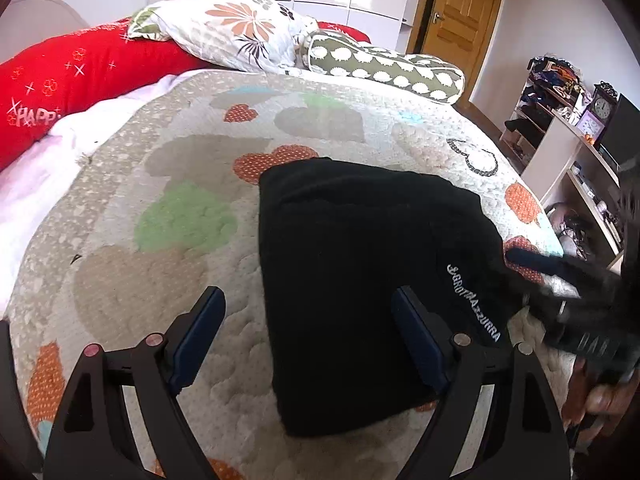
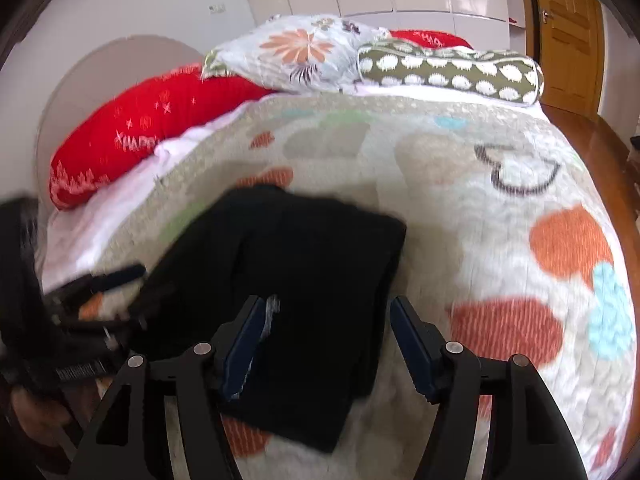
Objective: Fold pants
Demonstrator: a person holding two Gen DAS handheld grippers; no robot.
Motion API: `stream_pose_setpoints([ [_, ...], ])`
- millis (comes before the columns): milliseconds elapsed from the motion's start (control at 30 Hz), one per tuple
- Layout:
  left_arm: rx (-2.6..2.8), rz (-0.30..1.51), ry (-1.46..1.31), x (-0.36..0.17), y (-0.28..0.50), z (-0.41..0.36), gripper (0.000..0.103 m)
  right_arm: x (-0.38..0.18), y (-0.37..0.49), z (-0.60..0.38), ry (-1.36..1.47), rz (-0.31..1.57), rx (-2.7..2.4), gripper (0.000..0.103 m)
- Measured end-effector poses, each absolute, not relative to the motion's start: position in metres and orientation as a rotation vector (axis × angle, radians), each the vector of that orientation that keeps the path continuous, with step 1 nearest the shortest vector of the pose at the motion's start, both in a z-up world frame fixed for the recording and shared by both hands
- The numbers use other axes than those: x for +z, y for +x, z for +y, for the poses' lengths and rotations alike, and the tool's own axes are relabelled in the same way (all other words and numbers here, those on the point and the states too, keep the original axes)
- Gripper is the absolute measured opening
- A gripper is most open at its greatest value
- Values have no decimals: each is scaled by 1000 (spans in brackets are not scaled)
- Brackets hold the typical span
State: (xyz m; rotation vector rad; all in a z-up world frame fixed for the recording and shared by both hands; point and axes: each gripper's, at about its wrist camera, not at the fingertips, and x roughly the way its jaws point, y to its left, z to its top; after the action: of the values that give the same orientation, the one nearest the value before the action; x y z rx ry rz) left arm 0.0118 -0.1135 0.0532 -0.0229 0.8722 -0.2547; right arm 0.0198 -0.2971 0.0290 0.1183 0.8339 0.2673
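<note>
The black pants (image 1: 360, 280) lie folded into a compact rectangle on the heart-patterned quilt (image 1: 168, 208), with white lettering near their right edge. My left gripper (image 1: 308, 320) is open above the pants' near left corner, its right finger over the fabric. In the right wrist view the pants (image 2: 304, 288) lie just ahead, blurred. My right gripper (image 2: 328, 328) is open over their near edge and holds nothing. The right gripper also shows at the right of the left wrist view (image 1: 560, 292). The left gripper shows at the left of the right wrist view (image 2: 104, 292).
Pillows sit at the head of the bed: a long red one (image 1: 72, 80), a floral one (image 1: 228, 28) and a green spotted bolster (image 1: 384, 64). Shelves with clutter (image 1: 560, 120) stand right of the bed. A wooden door (image 2: 564, 32) is at the far right.
</note>
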Motion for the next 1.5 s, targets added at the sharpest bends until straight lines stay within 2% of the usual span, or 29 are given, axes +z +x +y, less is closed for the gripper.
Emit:
stream_pose_setpoints([
  [233, -249, 867, -52, 49, 6, -113, 86, 4, 10, -293, 121, 863, 225, 72],
  [367, -222, 829, -52, 59, -3, -112, 86, 26, -3, -294, 103, 812, 211, 73],
  [467, -209, 812, -39, 67, -11, -113, 86, 45, -14, -295, 114, 746, 202, 80],
  [700, -145, 730, 76, 87, -33, -123, 86, 69, -26, -292, 138, 651, 162, 84],
  [1500, -122, 652, 39, 122, -65, -117, 86, 89, -63, -290, 127, 615, 130, 86],
])
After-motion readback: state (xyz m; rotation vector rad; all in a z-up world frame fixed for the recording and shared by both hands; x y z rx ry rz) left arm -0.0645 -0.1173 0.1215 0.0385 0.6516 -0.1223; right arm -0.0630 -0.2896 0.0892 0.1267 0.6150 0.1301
